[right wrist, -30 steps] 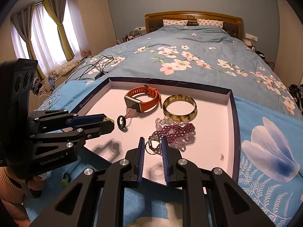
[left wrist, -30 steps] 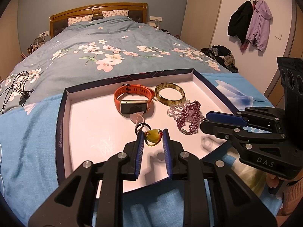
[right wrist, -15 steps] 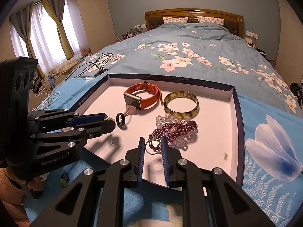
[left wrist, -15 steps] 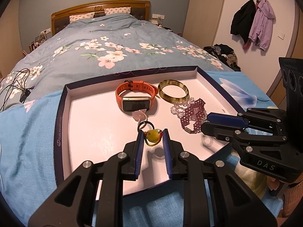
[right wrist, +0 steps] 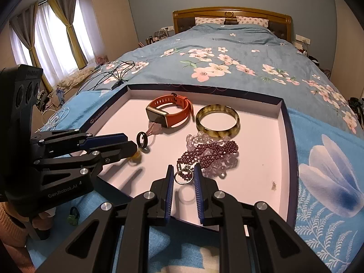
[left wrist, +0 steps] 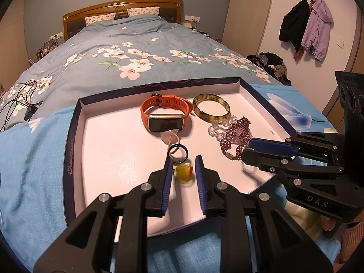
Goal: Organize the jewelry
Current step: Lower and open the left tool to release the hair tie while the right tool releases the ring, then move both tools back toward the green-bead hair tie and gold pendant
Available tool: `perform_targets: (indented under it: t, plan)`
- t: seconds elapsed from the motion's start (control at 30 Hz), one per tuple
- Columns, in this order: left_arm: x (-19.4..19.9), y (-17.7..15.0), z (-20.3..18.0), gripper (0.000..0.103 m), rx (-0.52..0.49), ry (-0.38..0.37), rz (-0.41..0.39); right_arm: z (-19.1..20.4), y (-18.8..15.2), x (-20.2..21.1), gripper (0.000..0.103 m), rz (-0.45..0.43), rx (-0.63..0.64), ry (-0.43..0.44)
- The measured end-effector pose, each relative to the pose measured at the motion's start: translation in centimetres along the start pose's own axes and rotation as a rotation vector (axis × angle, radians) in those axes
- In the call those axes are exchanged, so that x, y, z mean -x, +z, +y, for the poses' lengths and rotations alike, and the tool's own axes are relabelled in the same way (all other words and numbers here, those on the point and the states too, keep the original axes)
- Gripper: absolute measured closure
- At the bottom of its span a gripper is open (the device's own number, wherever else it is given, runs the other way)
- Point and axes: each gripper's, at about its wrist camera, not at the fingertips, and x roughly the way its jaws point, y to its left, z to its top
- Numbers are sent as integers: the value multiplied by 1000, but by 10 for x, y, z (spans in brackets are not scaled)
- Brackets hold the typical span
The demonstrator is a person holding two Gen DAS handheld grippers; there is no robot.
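A shallow cardboard tray (left wrist: 75, 122) with dark blue walls and a pale pink floor lies on a blue blanket (left wrist: 29, 159) at the foot of the bed (left wrist: 136, 50). In it sit an orange rubber watch (left wrist: 165, 113) with a glossy rectangular face, a smooth mottled bangle (left wrist: 211, 108), and a heap of purple and clear beads (left wrist: 234, 132). A black ring (left wrist: 178, 152) lies just below the watch, beside a pink braided cord.

The left tool (left wrist: 182, 170) stands narrow around a rounded yellow bead charm (left wrist: 184, 172); it is blurred, so whether the blue ribbed pads actually press it is unclear. The right tool (right wrist: 183, 175) is closed narrowly on a thin silver ring (right wrist: 183, 177), held just above the tray floor beside the purple beads.
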Motion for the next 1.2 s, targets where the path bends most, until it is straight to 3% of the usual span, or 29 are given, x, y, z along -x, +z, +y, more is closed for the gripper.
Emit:
perform_targets:
  t: [0.4,0.63,0.77,0.83,0.93,1.07,1.2]
  plan:
    - [-3,-1,0,83,0,6,5,1,0,-1,87,3,-5,-5]
    - [4,-3,-2,68,-11,10,-18,-4,0,4,81,-15,-30,-3]
    - [12,-5,-5,55,-24,16,-33,-6,-1,9,74,-25,-37,2]
    - [18,-6,-7,50,-30,10,-40,-5,-1,12,60,-34,-41,1]
    - [28,-8,-9,40,-39,15,-60,-5,-2,19,59,-51,-47,3]
    - [44,-12,-11,17,-42,29,-93,-5,-4,30,54,-78,-62,5]
    - [60,-20,-10,5,-43,55,-122,-5,-8,41,42,-93,-73,4]
